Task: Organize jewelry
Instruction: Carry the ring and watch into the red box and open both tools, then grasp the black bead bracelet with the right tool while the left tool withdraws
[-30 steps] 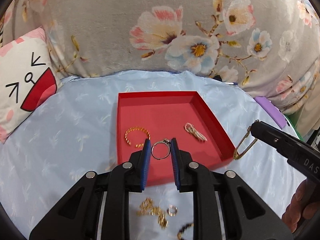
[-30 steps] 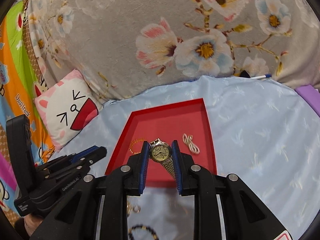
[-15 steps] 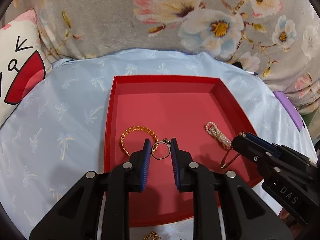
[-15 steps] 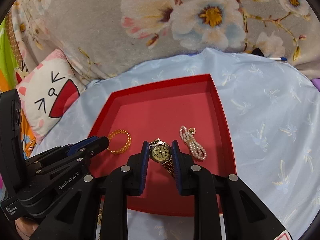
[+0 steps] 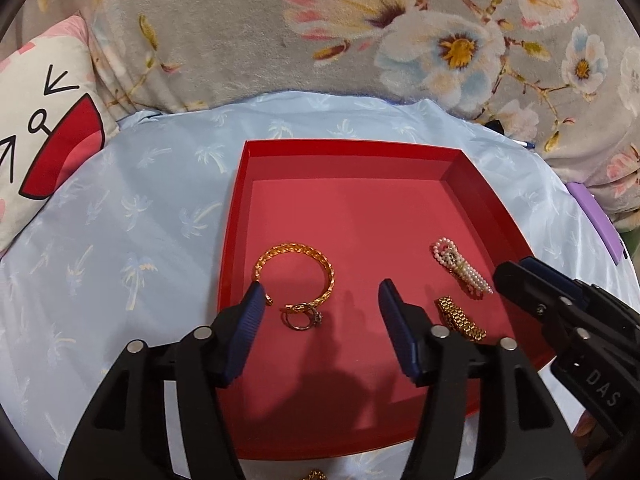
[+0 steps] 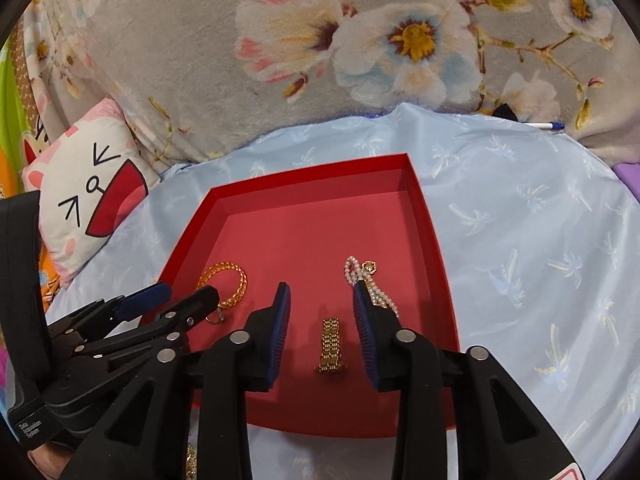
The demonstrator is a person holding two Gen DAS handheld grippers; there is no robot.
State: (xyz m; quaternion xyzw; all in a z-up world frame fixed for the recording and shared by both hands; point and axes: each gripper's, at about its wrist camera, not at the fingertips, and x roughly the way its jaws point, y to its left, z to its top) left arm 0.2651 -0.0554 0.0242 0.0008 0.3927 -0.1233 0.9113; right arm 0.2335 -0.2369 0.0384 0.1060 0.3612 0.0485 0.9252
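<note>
A red tray (image 5: 352, 148) (image 6: 436, 240) lies on the light blue cloth. My left gripper (image 5: 320, 300) is open and empty over the tray's near part. A silver ring (image 5: 302, 316) lies on the tray floor between its fingers, touching a gold bangle (image 5: 296, 270) (image 6: 228, 280). My right gripper (image 6: 322, 304) is open and empty. A gold watch band (image 6: 330, 346) (image 5: 460, 318) lies on the tray floor between its fingers. A pearl bracelet (image 5: 460, 270) (image 6: 370, 284) lies at the tray's right.
A floral grey blanket (image 5: 320, 28) rises behind the cloth. A cat-face pillow (image 5: 40, 128) sits at the left. A purple object (image 5: 596, 216) lies at the right edge. Gold jewelry (image 6: 191, 462) lies on the cloth in front of the tray.
Both grippers have opened. The ring has dropped from the left gripper onto the tray. The watch has dropped from the right gripper onto the tray.
</note>
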